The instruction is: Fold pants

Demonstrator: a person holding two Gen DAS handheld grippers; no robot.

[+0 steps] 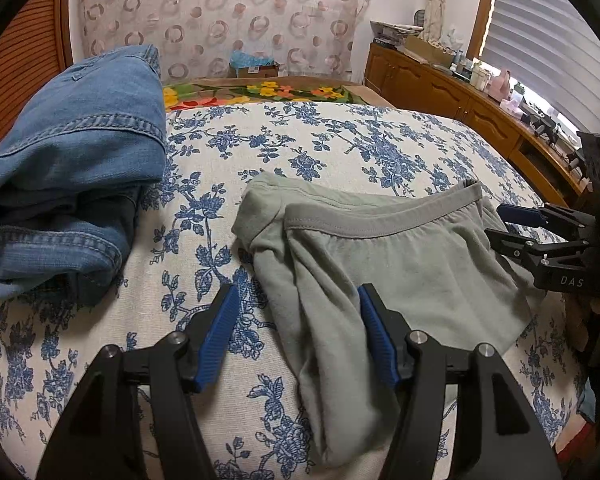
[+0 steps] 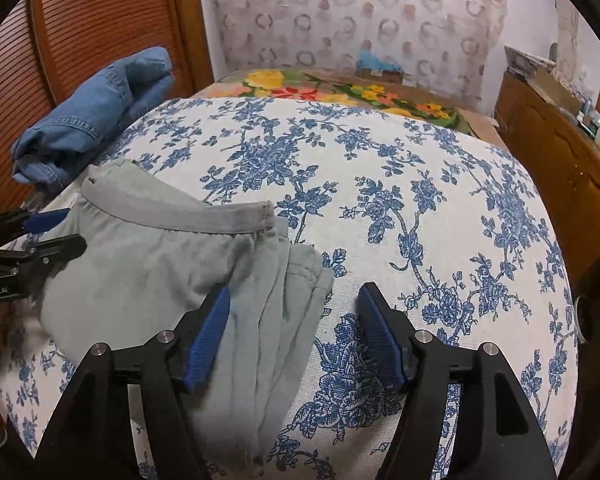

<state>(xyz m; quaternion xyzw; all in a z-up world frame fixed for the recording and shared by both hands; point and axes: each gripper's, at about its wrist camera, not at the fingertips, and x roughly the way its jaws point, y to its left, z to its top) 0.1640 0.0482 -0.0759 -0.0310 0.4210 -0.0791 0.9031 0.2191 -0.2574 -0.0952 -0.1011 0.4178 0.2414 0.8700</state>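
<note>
Grey-green pants [image 1: 400, 264] lie folded on the blue-flowered bed cover [image 1: 300, 148], waistband [image 1: 380, 220] toward the far side. My left gripper [image 1: 298, 320] stands open over their left edge, and a fold of cloth lies loose between its blue pads [image 1: 220, 332]. In the right wrist view the same pants [image 2: 152, 264] lie at the left. My right gripper [image 2: 294, 312] is open over their right edge, with the cloth beside its left pad only. Each gripper shows in the other's view: the right gripper [image 1: 500, 226] and the left gripper [image 2: 60, 232], both low at the pants' sides.
A bundle of blue jeans [image 1: 72, 140] lies at the bed's far left, by a slatted wooden door [image 2: 100, 20]. A bright flowered blanket [image 1: 260, 92] crosses the far end. A wooden cabinet [image 1: 440, 88] laden with small items runs along the right.
</note>
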